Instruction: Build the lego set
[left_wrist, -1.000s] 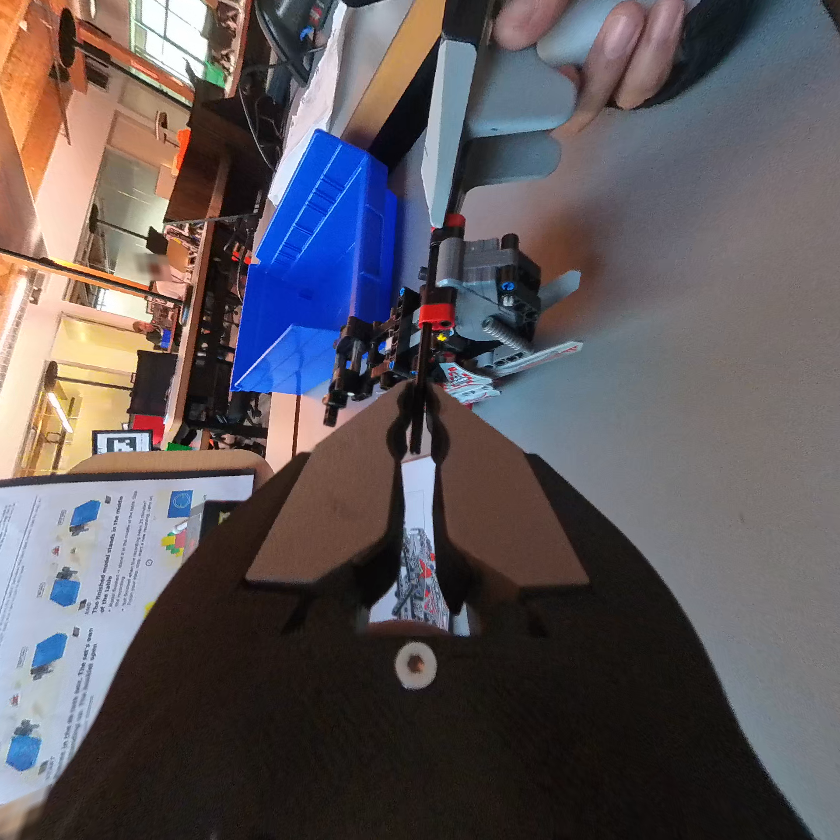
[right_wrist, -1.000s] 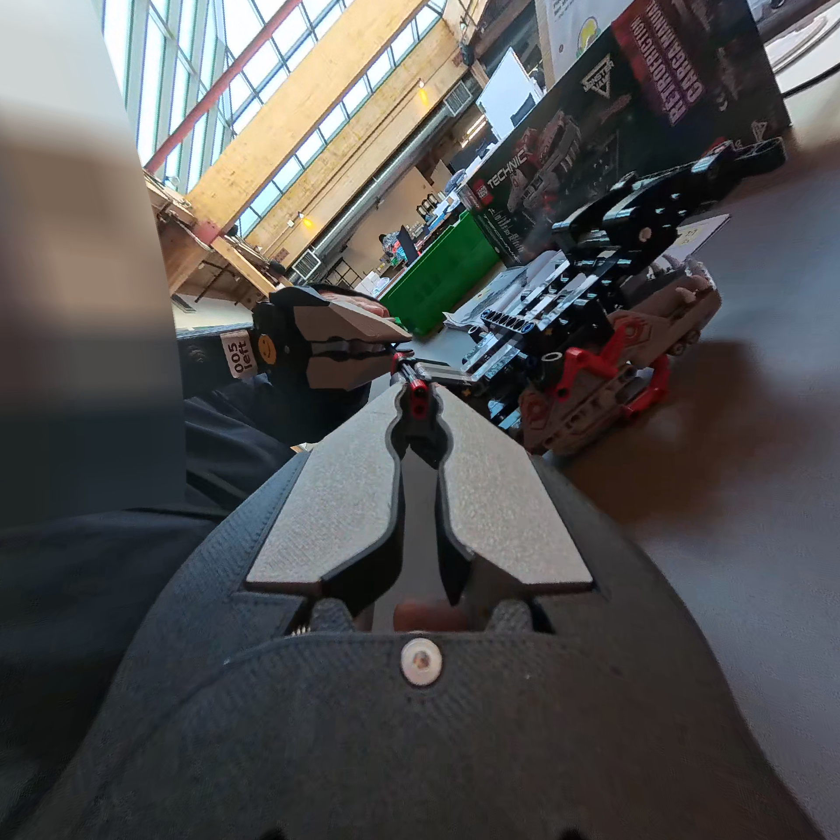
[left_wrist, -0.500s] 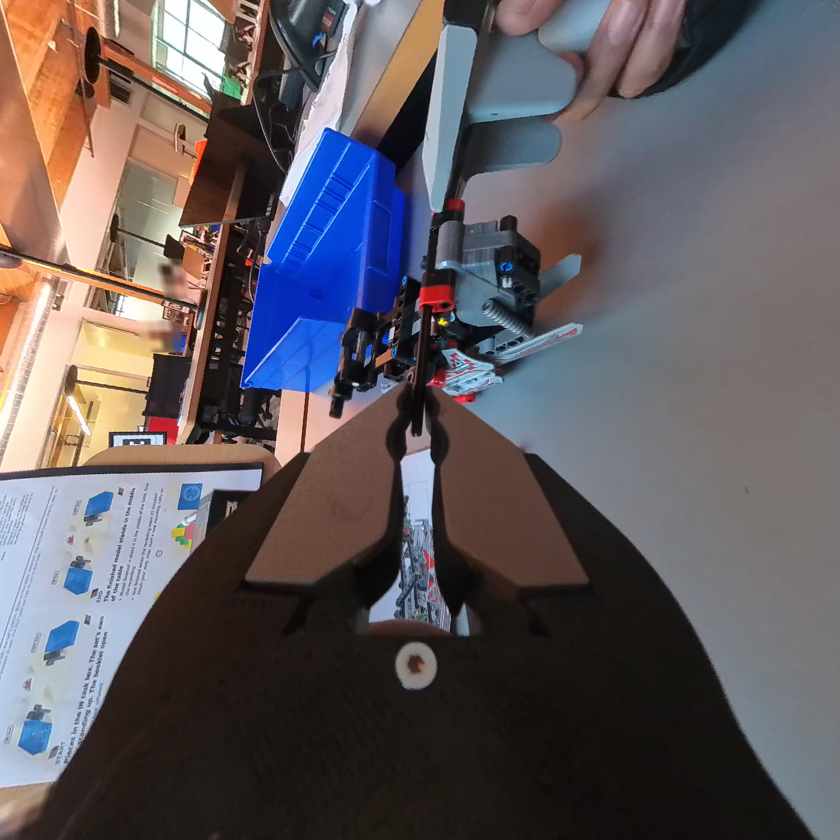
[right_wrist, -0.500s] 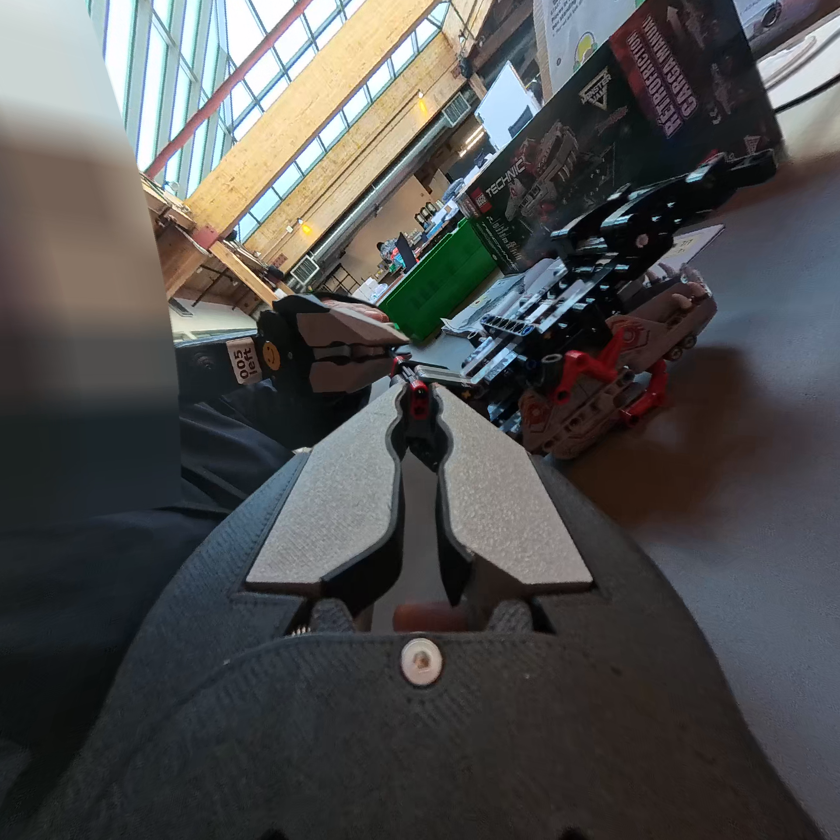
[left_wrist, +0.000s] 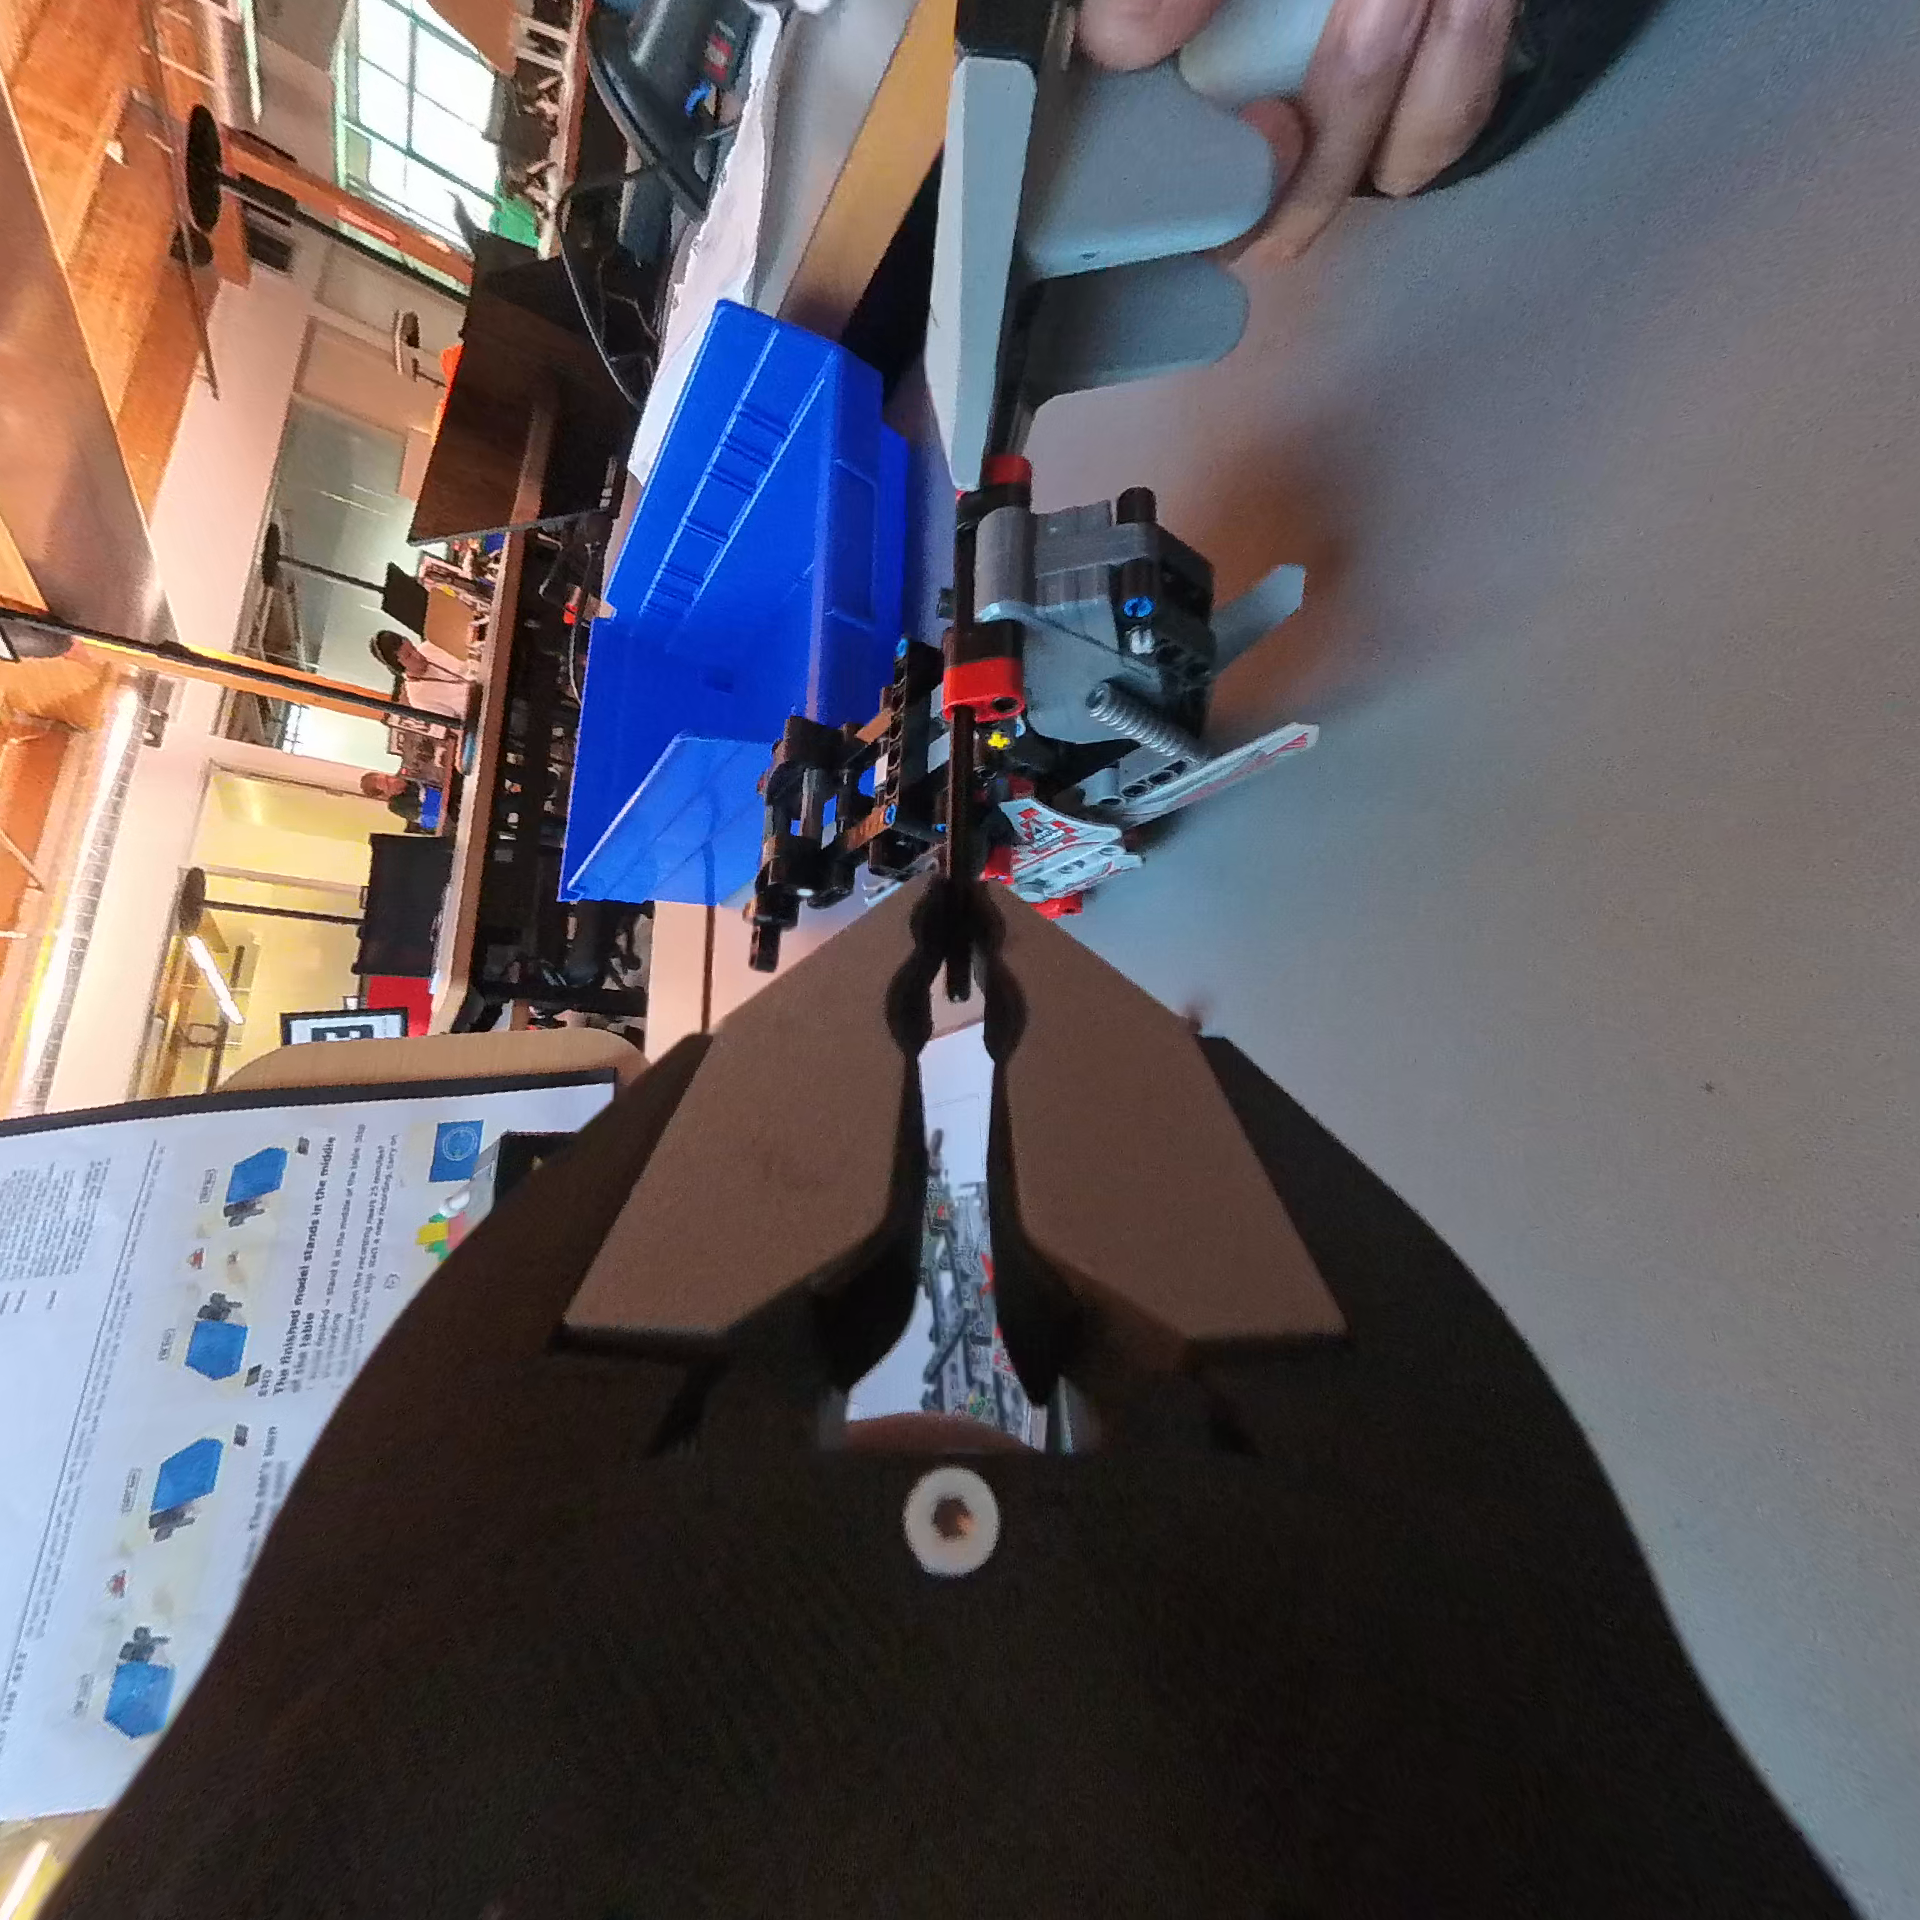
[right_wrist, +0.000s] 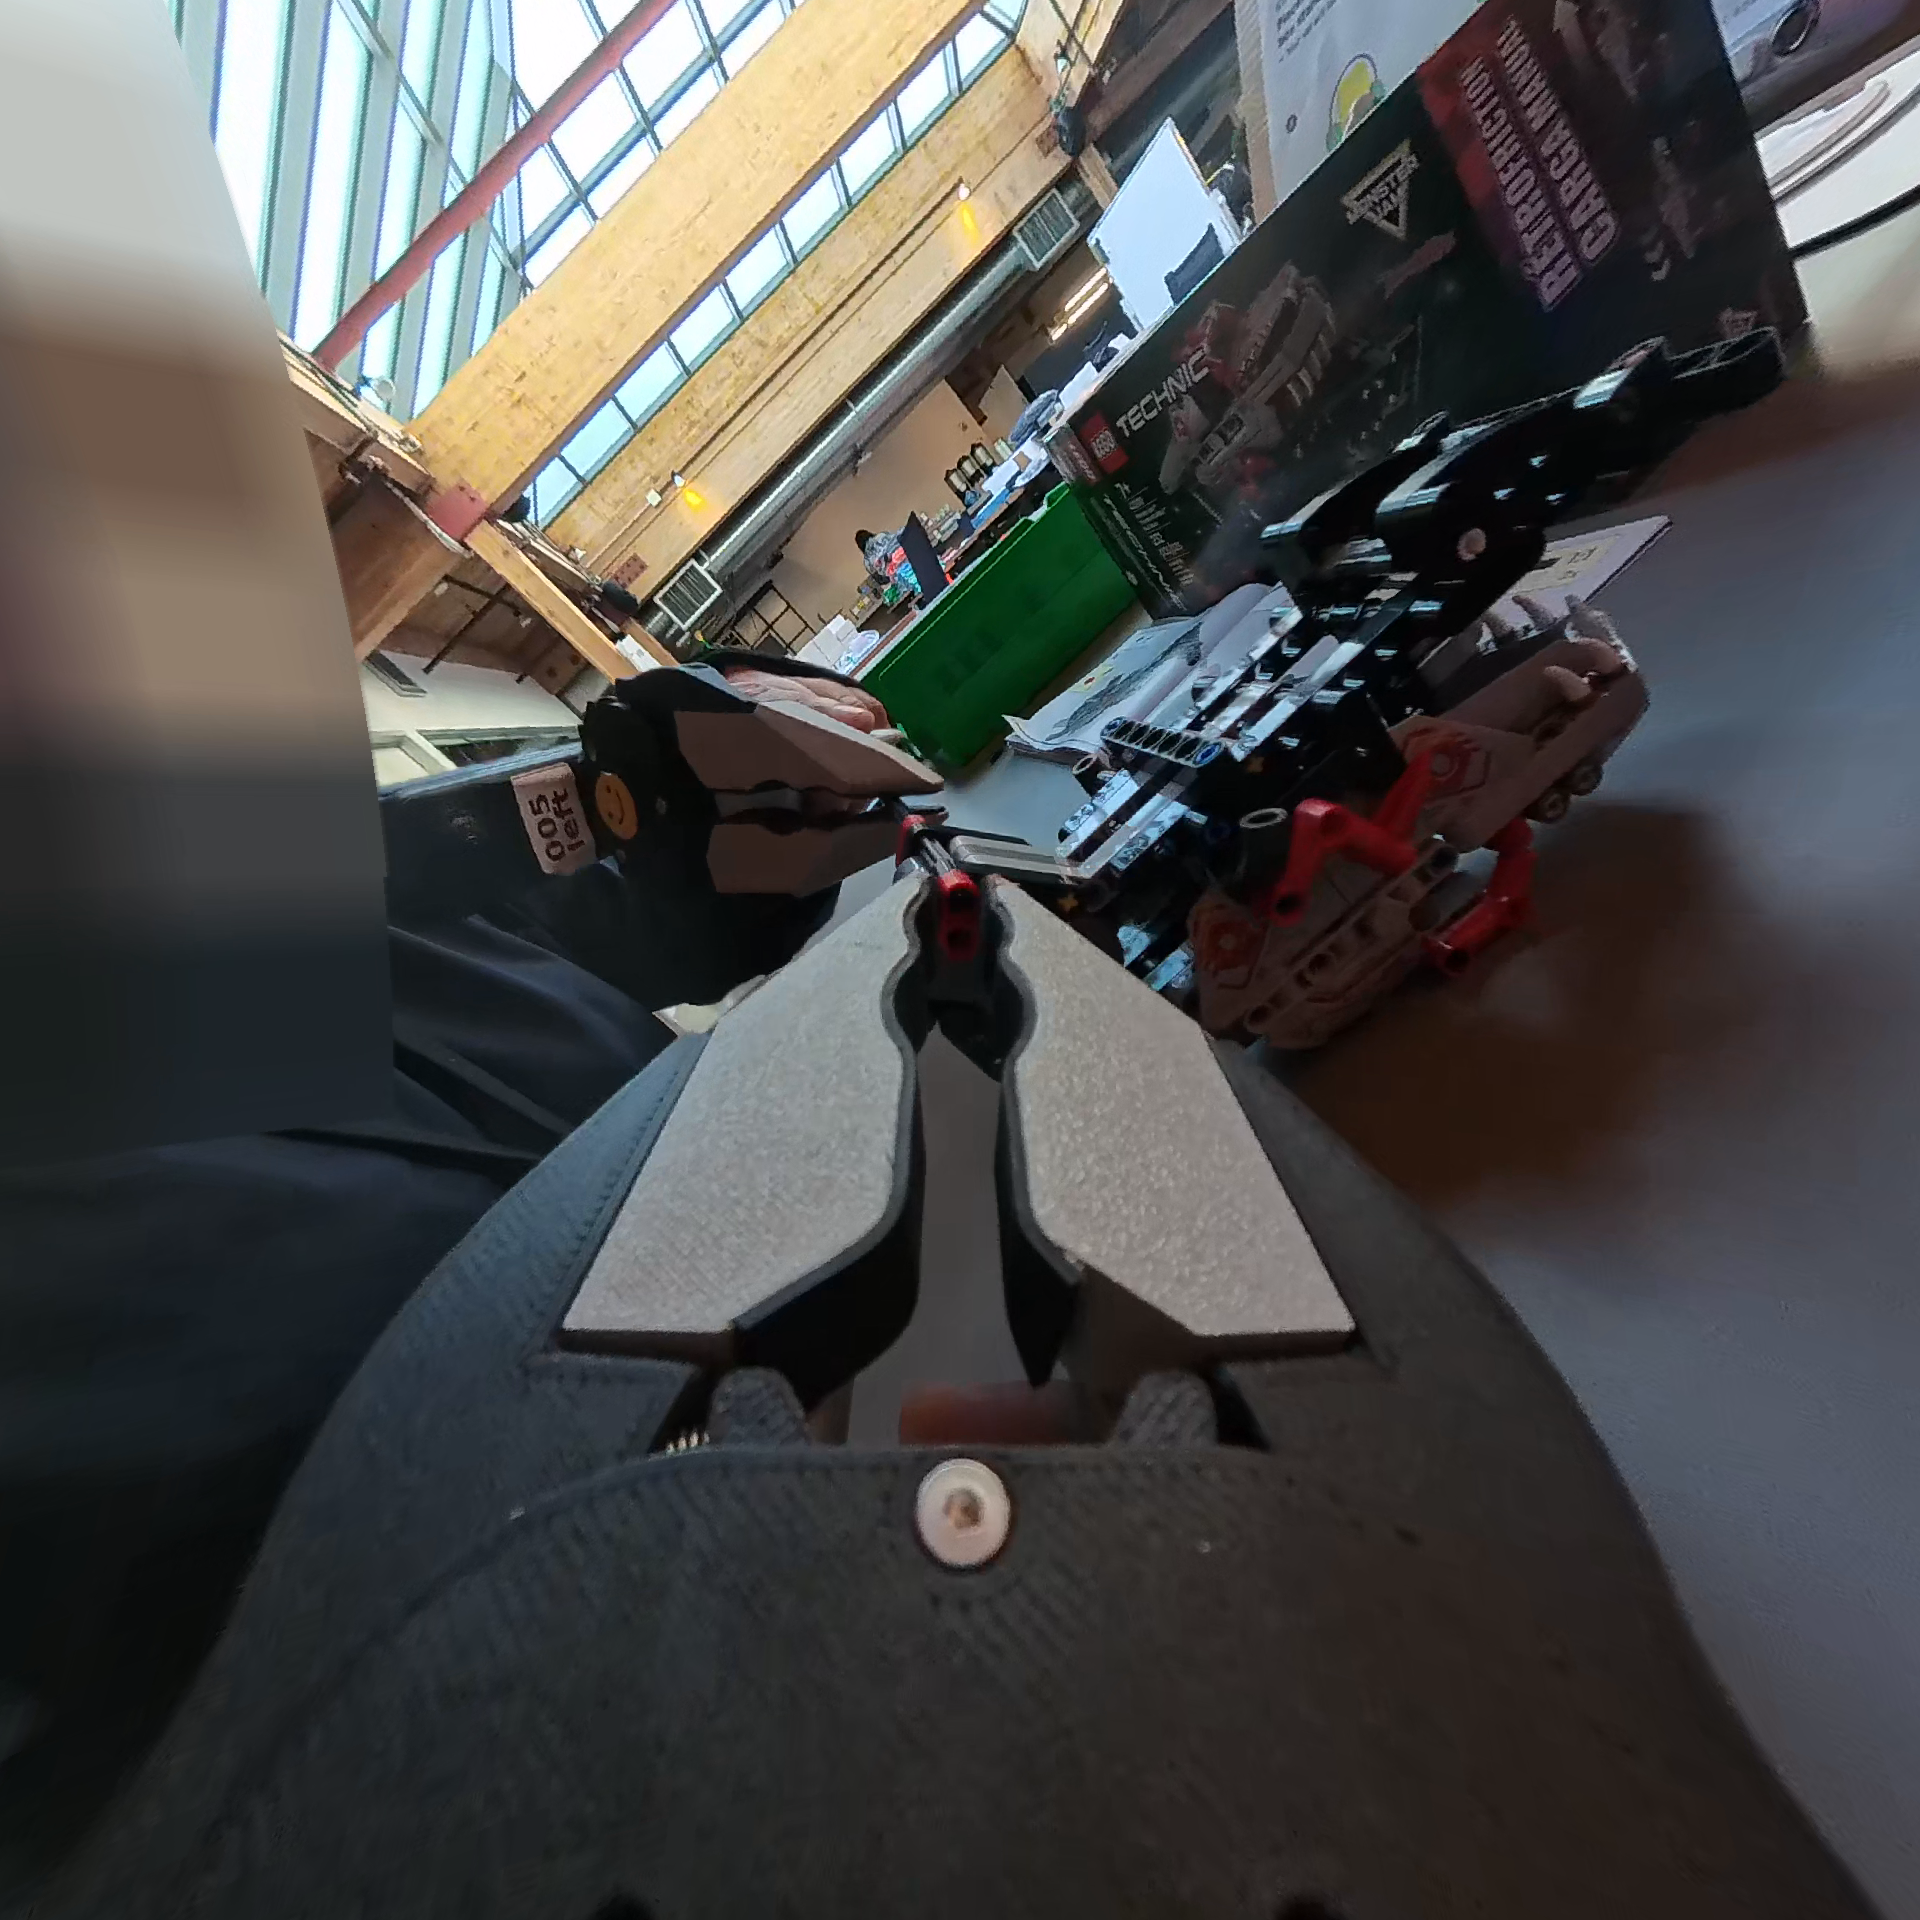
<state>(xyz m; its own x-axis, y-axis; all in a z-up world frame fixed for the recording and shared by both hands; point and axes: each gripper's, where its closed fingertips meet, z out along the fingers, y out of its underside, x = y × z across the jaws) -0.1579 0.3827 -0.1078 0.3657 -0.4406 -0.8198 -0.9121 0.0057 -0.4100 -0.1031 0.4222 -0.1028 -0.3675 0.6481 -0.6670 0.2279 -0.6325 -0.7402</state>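
The left gripper (left_wrist: 956, 940) covers the near end of the black axle (left_wrist: 961, 790) and most of the instruction sheet (left_wrist: 187, 1340) — only its left part shows. The right gripper (left_wrist: 987, 457) is cut off by the top edge. Behind the lego model (right_wrist: 1382, 790), the dark box (right_wrist: 1455, 312) is partly hidden.

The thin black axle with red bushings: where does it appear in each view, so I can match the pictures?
Left wrist view: the thin black axle with red bushings rises from the left gripper, centre.
Right wrist view: it runs centre-left, into the right gripper.
Shared landmark: the grey, black and red lego model.
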